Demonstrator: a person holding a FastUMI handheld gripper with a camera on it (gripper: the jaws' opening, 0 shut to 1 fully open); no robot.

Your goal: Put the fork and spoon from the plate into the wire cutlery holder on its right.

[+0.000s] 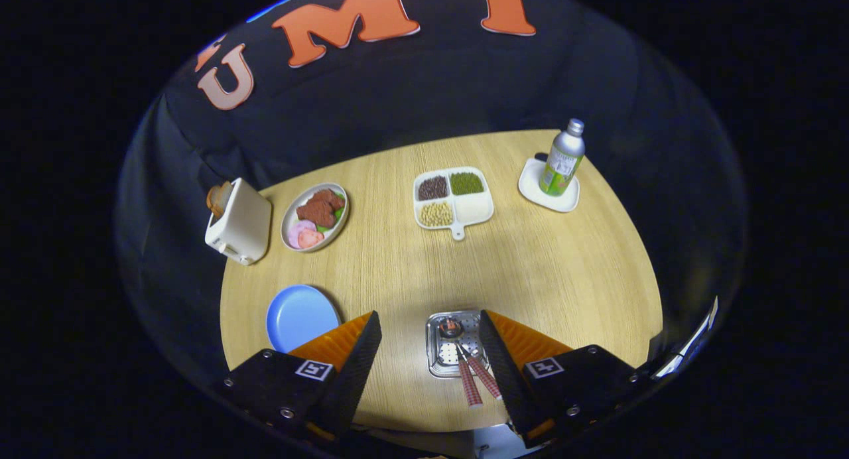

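Observation:
I look down on a round wooden table (544, 273) from well above it. A blue plate (300, 316) lies bare just left of my left finger. To its right sits a square metal cutlery holder (438, 363) with a perforated bottom. A fork (481, 373) and a spoon (459, 353) with red checked handles lie in it, their handles sticking out over its near edge. The holder lies between my fingers, close to the right one. My gripper (430, 315) is open and holds nothing.
Toward the back of the table stand a white toaster (240, 225) with bread in it, an oval plate of food (315, 217), a white divided dish (454, 198) with beans, and a metal bottle (562, 157) on a white coaster (530, 184). Bare wood lies in between.

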